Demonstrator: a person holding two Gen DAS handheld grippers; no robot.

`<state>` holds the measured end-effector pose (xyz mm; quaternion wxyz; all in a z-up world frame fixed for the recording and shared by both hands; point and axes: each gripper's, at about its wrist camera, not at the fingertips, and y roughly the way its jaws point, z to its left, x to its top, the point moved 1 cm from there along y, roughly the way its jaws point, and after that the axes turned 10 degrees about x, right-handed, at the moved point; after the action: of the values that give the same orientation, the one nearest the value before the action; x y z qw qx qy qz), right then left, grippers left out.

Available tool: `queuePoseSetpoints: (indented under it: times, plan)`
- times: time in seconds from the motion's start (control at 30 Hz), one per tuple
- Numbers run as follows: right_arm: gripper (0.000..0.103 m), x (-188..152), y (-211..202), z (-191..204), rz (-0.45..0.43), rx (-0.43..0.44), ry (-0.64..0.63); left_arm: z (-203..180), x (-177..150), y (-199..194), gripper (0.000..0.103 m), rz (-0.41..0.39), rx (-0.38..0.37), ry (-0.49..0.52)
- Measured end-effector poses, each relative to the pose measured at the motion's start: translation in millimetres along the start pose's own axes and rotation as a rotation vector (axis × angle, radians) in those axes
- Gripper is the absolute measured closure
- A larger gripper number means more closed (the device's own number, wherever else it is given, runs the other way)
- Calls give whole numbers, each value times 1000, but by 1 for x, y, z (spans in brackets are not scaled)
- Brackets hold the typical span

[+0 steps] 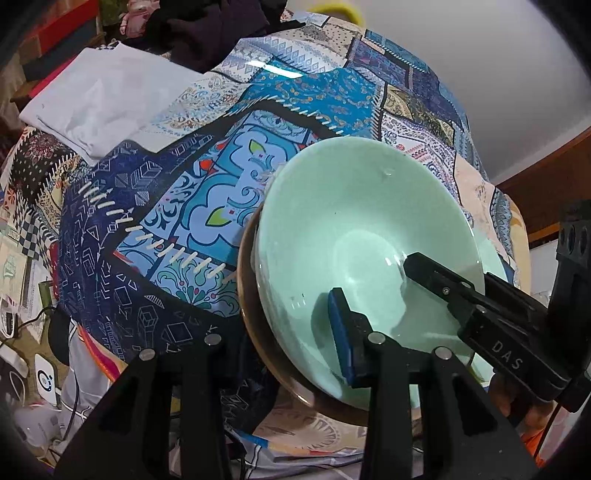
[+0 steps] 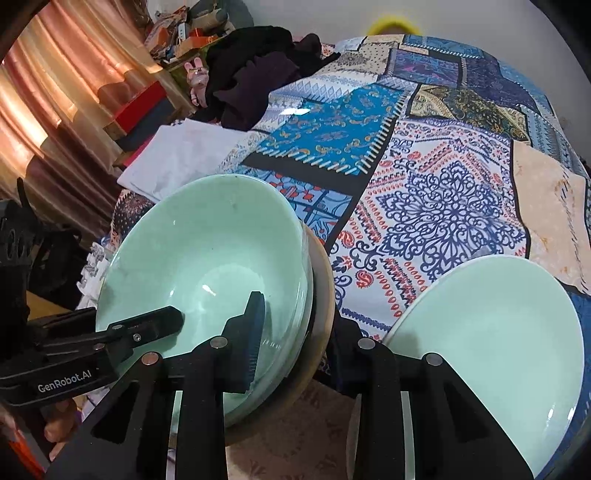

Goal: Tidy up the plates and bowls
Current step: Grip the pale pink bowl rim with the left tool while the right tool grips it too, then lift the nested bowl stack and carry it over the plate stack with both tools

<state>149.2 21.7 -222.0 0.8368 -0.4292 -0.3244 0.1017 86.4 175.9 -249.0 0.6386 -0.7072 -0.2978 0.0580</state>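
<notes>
A pale mint-green glazed ceramic bowl (image 1: 354, 236) (image 2: 207, 266) sits near the front edge of the bed, nested on top of at least one more green dish whose rim (image 1: 495, 258) shows just behind it, and the whole stack rests on a round brown wooden plate (image 1: 247, 295) (image 2: 323, 295). Both tools reach into this bowl. The left gripper (image 1: 280, 347) has its fingers spread wide: its right finger, with a blue ribbed pad (image 1: 340, 332), lies inside the bowl against the near wall, while the other finger stands outside the stack, over the bedspread. The right gripper (image 2: 306, 339) is spread wide as well: its left finger, with a blue pad (image 2: 255, 332), is inside the same bowl and its other finger is outside, so the stack's right rim lies between the two without being pinched. In each view the opposite tool's black finger (image 1: 436, 273) (image 2: 155, 321) pokes into the bowl's hollow. Just to the right of the stack, apart from it, lies a second pale mint-green shallow ceramic plate (image 2: 498, 332) at the bed's edge. Everything rests on a patchwork-print bedspread in blues, whites and reds (image 1: 177, 206) (image 2: 436, 206). Further back lie a folded white cloth (image 1: 103, 103) (image 2: 184, 155) and a heap of dark clothing (image 1: 207, 33) (image 2: 255, 74).
</notes>
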Motion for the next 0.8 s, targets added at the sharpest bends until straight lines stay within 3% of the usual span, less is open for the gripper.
queuePoseSetpoints:
  times: [0.23,0.8]
  plan:
    - [75,5,-23,0,-57,9,6,-12,6,-20,66,-60,15,25]
    - [75,-1,-100,-25,-203,-50,53,-75,12,-63,66,-155,-38,137]
